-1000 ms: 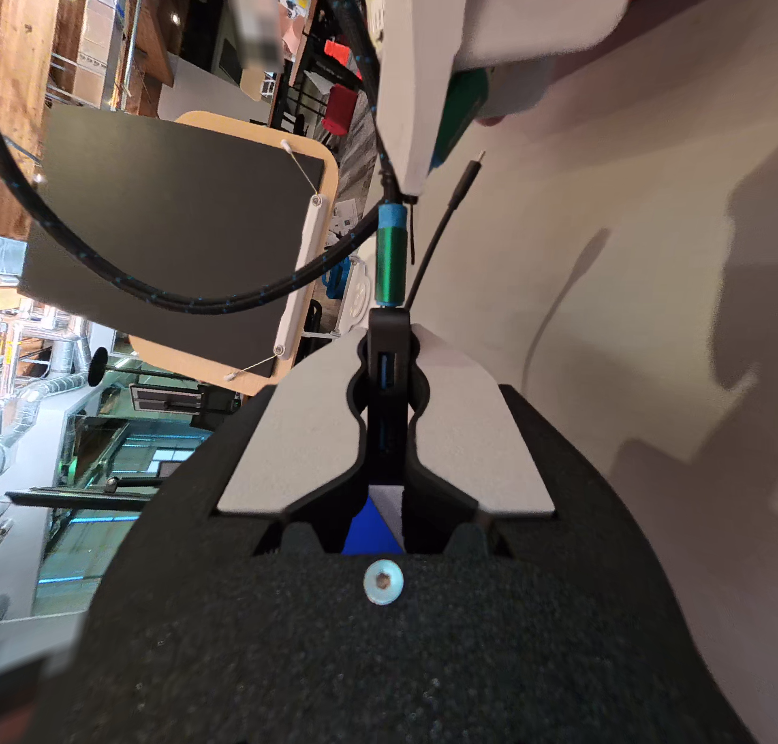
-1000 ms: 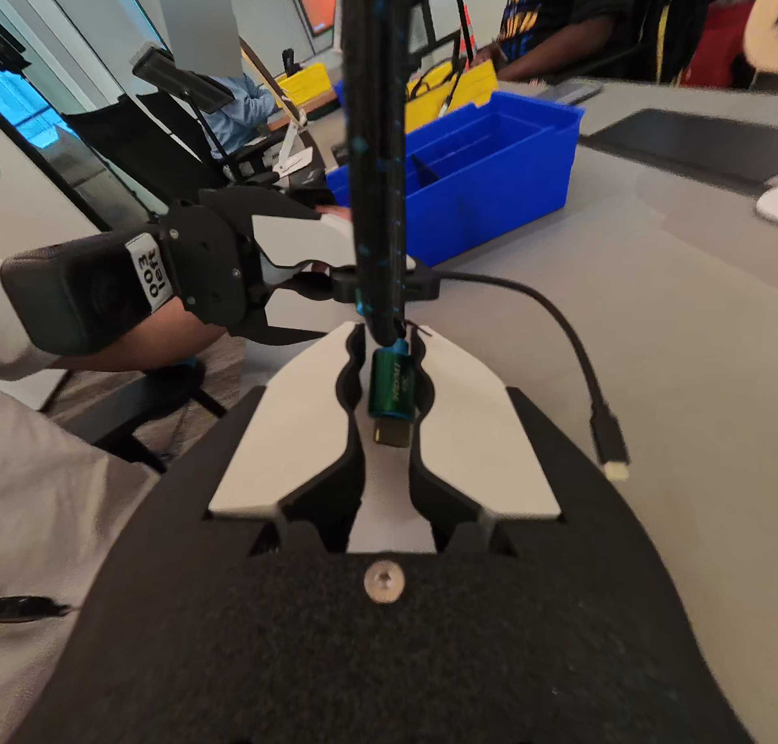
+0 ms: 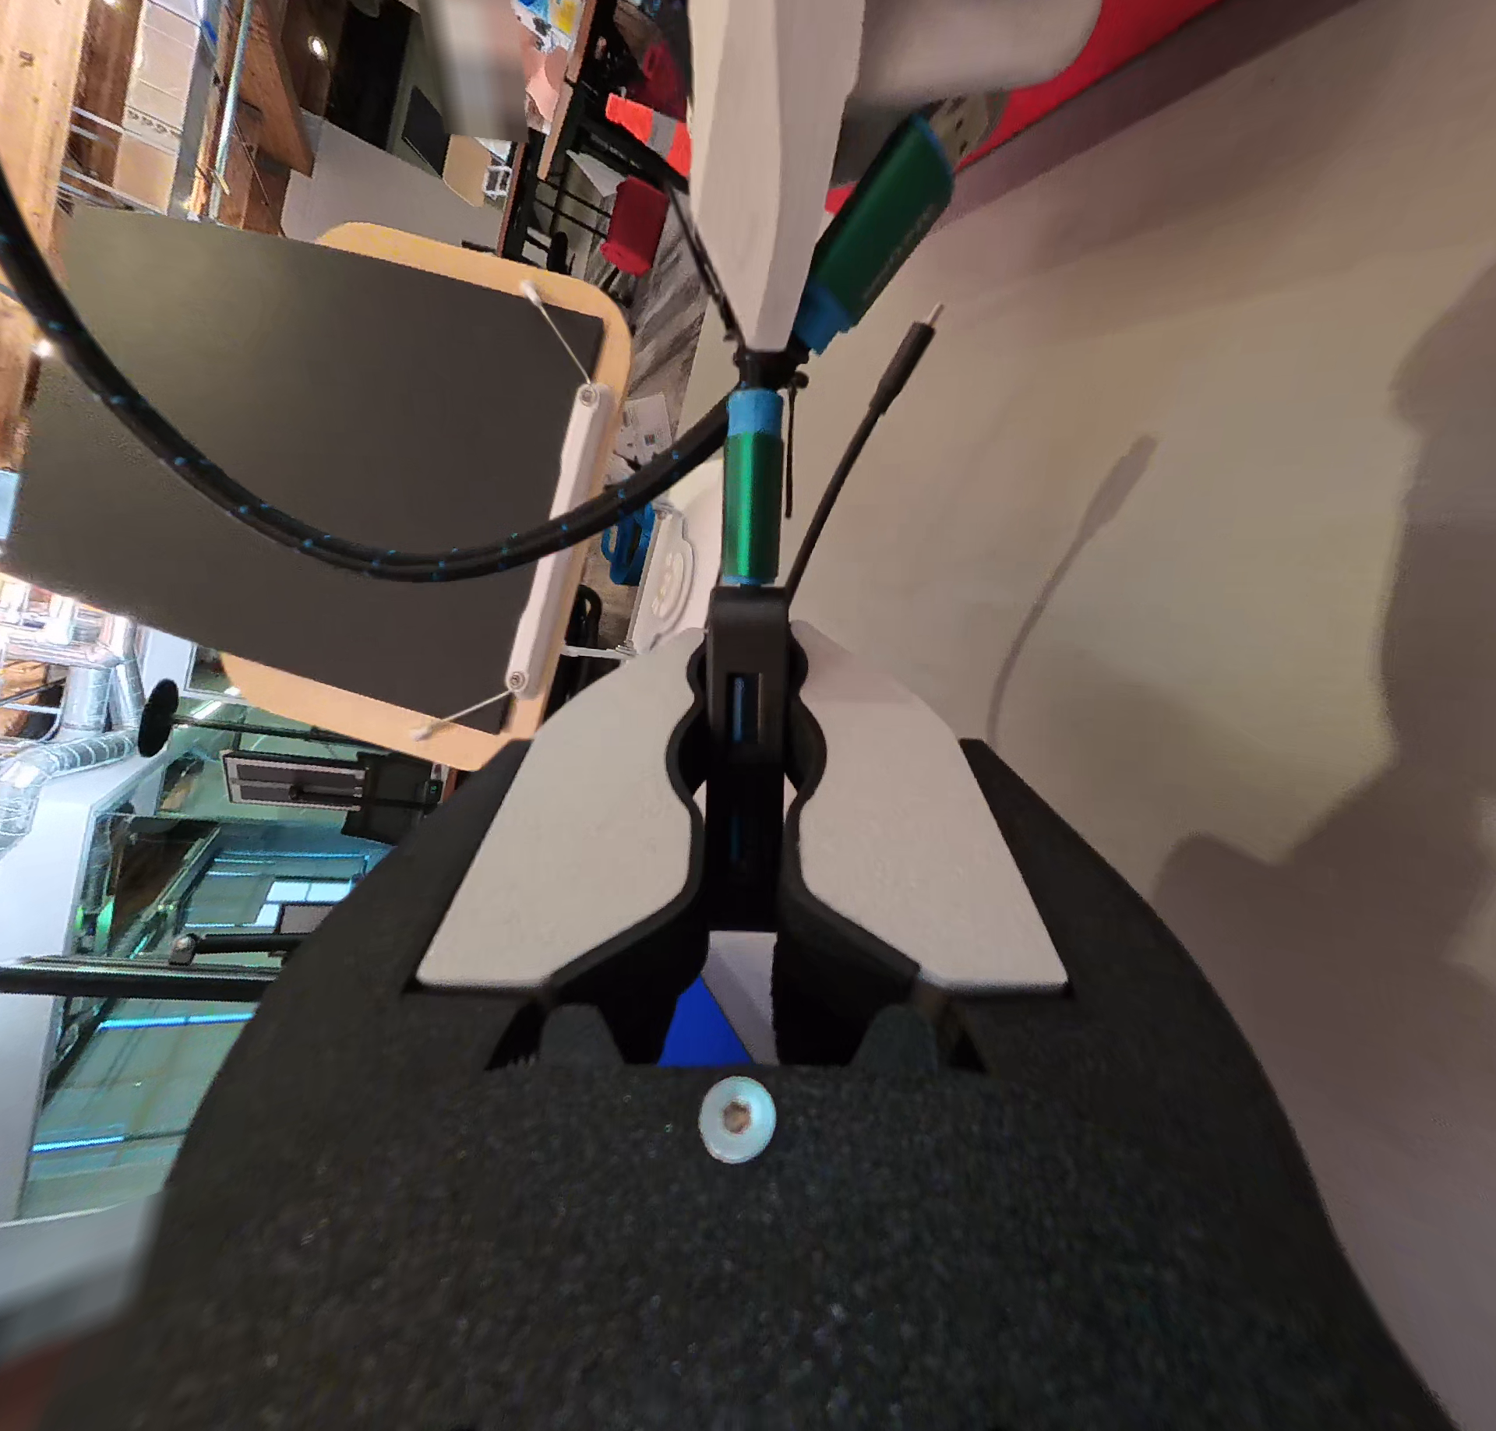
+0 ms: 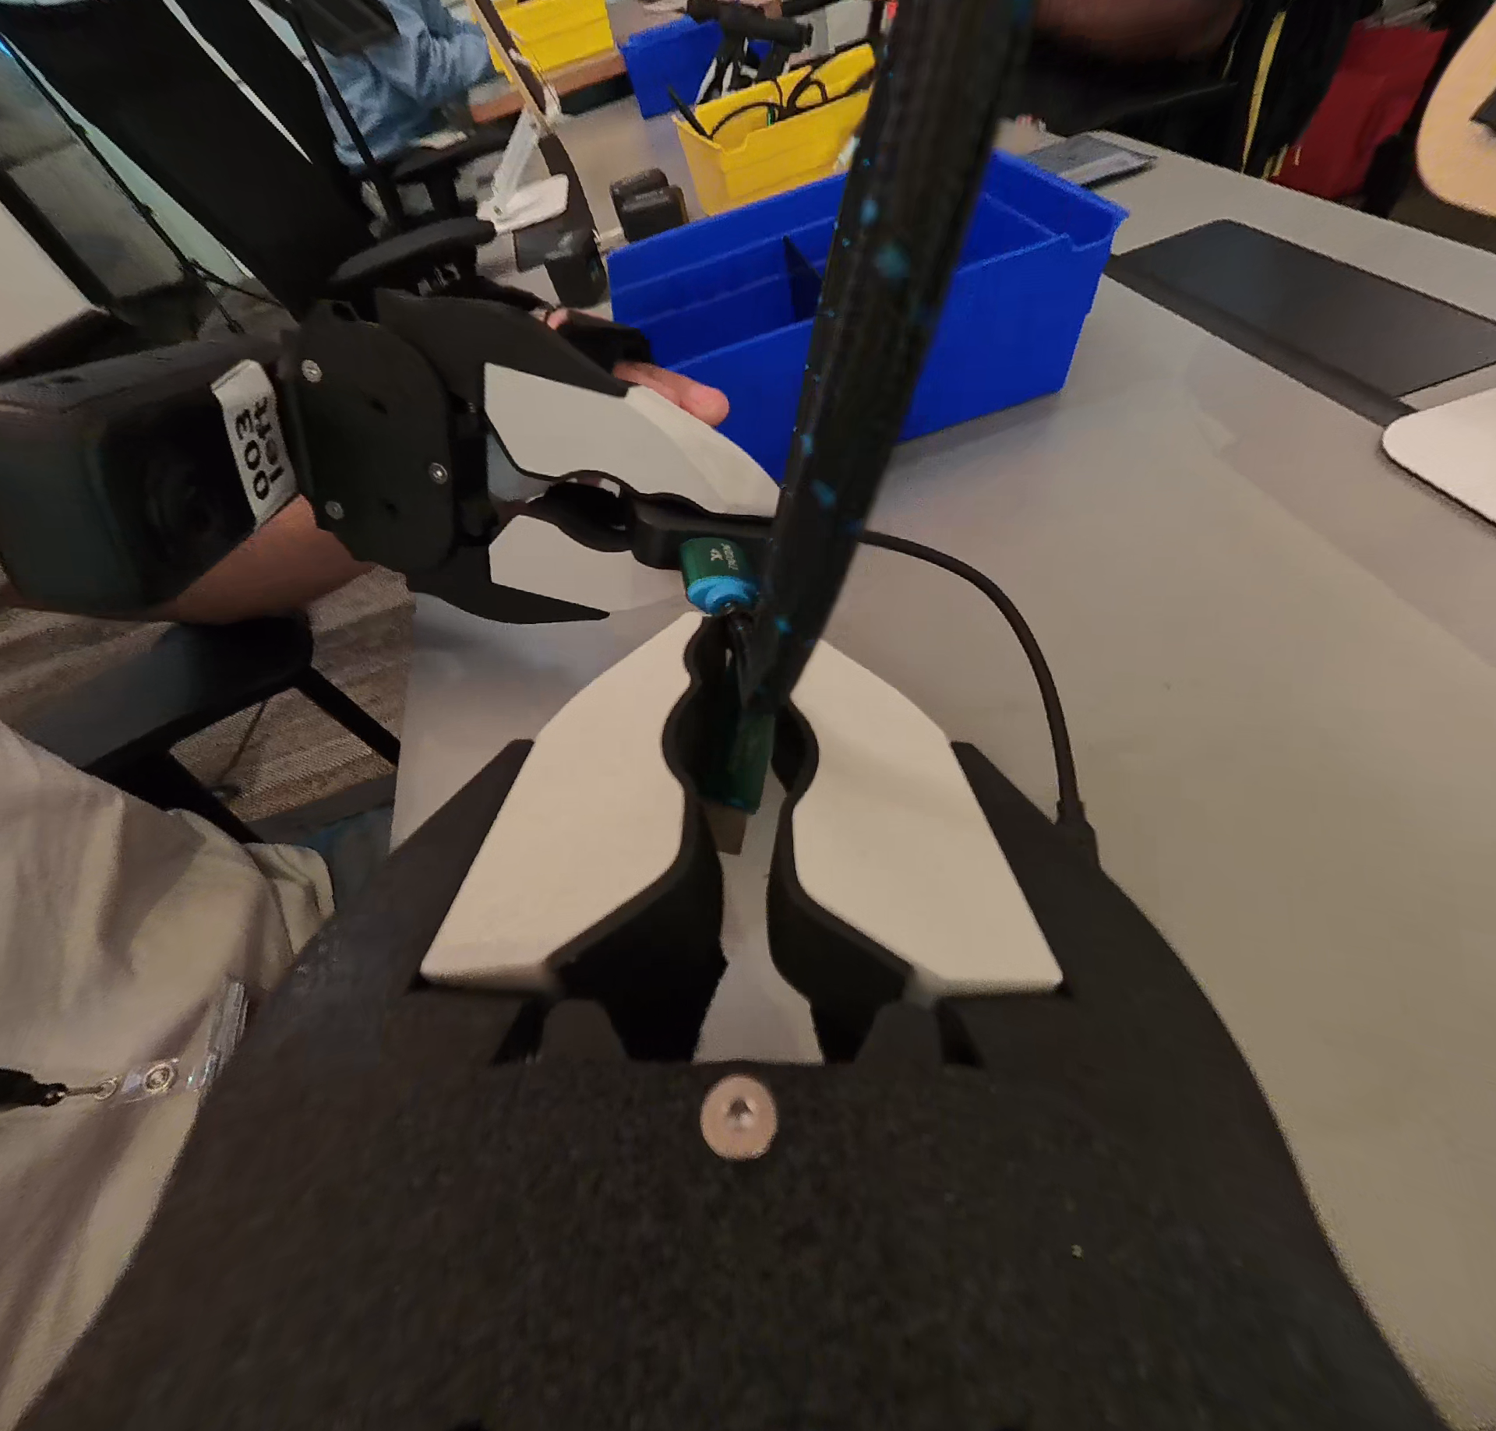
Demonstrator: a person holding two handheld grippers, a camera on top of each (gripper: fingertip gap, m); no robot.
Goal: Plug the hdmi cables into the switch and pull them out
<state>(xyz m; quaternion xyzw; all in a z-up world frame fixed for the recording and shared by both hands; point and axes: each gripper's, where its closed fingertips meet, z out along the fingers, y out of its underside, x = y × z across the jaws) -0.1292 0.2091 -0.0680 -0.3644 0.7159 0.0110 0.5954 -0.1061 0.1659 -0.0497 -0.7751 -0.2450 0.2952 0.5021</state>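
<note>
Gripping the rigid black switch (image 3: 745, 745) at frame centre, the left claw (image 3: 745, 664) steadies it while the right claw (image 4: 741, 745) clamps a hard green plug (image 4: 743, 753), better held than its stiff braided cable (image 4: 890, 259).

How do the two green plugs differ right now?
The plugged plug sits seated in the switch, which the left gripper clamps; the free plug is clamped in the right gripper, its metal tip bare. The plugged one runs in line with the switch; the free one is tilted. Both have green shells, blue collars and braided black cable.
</note>
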